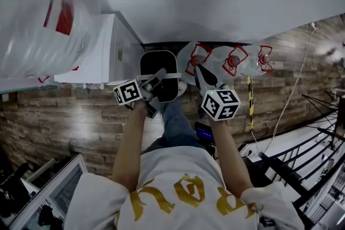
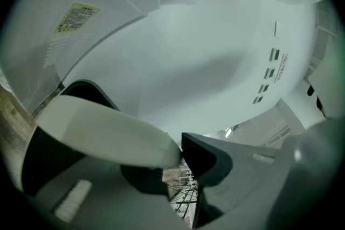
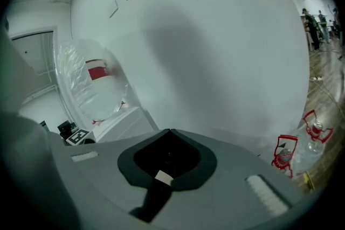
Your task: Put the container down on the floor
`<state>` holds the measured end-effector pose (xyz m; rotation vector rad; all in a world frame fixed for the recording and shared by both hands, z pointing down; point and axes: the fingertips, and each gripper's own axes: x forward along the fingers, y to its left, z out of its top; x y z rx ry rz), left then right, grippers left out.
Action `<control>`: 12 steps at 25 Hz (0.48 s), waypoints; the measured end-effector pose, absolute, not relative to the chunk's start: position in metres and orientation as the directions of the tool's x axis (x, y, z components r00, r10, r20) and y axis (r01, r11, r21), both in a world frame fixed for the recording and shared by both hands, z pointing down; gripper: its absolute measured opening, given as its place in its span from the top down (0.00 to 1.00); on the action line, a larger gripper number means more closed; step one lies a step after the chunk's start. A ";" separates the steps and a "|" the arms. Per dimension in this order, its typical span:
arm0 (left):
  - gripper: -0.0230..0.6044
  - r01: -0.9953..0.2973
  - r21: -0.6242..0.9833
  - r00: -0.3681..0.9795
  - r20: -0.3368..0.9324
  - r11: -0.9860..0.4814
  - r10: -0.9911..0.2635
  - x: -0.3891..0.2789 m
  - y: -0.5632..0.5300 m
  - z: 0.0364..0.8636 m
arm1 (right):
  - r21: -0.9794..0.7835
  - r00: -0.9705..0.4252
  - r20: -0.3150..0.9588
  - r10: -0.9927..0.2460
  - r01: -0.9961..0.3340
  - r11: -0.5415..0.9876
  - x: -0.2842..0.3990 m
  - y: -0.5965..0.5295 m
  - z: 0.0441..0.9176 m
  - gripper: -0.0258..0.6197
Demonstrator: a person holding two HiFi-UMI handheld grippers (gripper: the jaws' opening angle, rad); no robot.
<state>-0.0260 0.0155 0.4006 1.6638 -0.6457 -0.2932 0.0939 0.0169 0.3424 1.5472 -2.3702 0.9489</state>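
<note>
The container is a black bin with a white rim, held low against the white wall ahead of me in the head view. My left gripper is shut on its rim at the near left side. In the left gripper view the white rim lies pinched between the grey jaws of the left gripper, with the black body below it. My right gripper is just right of the container and touches nothing I can see. In its own view the right gripper has its jaws closed together and empty.
A white cabinet stands left of the container. Clear plastic bags with red print lie on the wood-pattern floor to the right. A big plastic bag fills the upper left. Metal racks stand at the lower right.
</note>
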 end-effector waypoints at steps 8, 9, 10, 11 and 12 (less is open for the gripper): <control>0.83 -0.318 0.948 0.815 0.263 -0.019 -0.516 -0.025 0.001 0.442 | -0.431 -0.473 0.488 -0.734 -0.861 0.269 0.093 -0.006 0.368 0.92; 0.83 -0.322 0.947 0.813 0.270 -0.012 -0.516 -0.026 0.000 0.447 | -0.429 -0.475 0.492 -0.729 -0.862 0.272 0.093 -0.007 0.371 0.92; 0.83 -0.328 0.945 0.809 0.278 -0.005 -0.518 -0.027 -0.001 0.452 | -0.427 -0.477 0.496 -0.725 -0.862 0.275 0.092 -0.009 0.374 0.92; 0.83 -0.336 0.942 0.805 0.287 0.000 -0.519 -0.030 -0.003 0.457 | -0.424 -0.480 0.500 -0.721 -0.861 0.280 0.091 -0.011 0.378 0.92; 0.83 -0.347 0.938 0.800 0.298 0.004 -0.521 -0.032 -0.005 0.462 | -0.421 -0.484 0.504 -0.715 -0.861 0.285 0.090 -0.012 0.382 0.92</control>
